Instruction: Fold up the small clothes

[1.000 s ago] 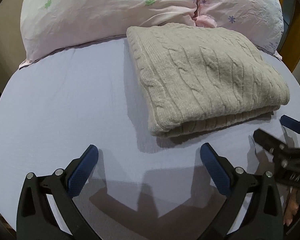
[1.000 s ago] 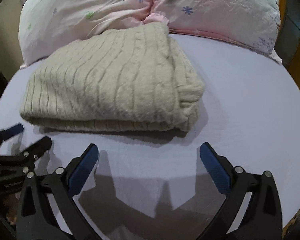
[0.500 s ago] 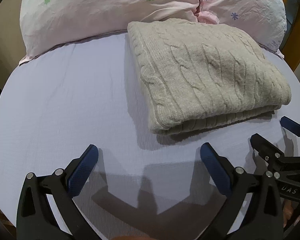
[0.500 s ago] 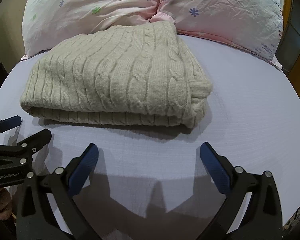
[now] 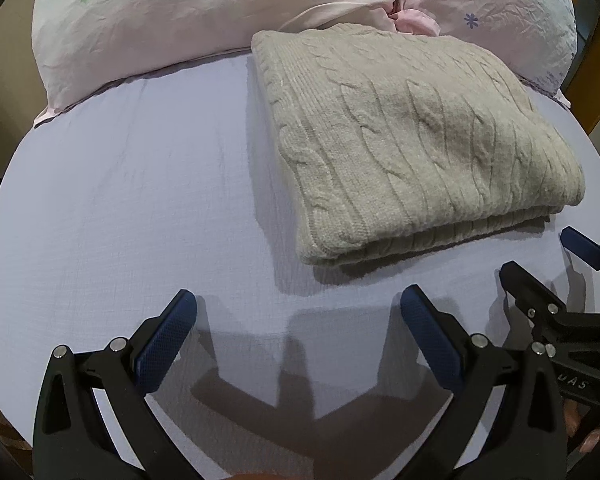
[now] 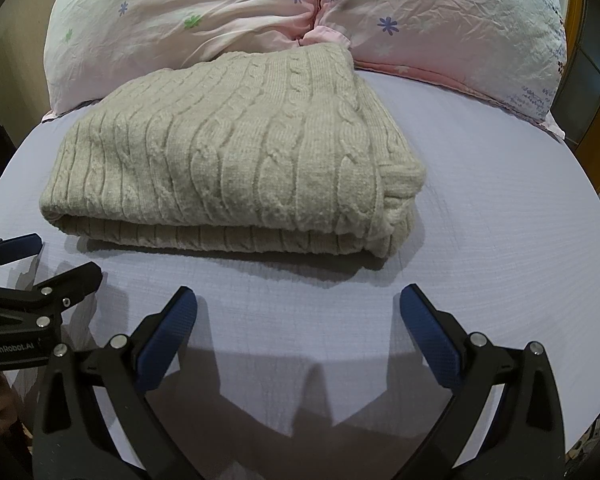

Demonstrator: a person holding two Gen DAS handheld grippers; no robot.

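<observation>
Both tongs, left [image 5: 298, 320] and right [image 6: 298, 316], hang released near the folded sweater [image 6: 228, 160] on the bed [image 5: 120, 220]. Its loose right-hand layers could splay if a nudge catches them.

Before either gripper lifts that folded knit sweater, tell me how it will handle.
The sweater is thick cable knit in stacked layers, so it will probably sag and unfold if pinched at one edge. It looks soft, not slippery, so the pads should likely grip.
</observation>
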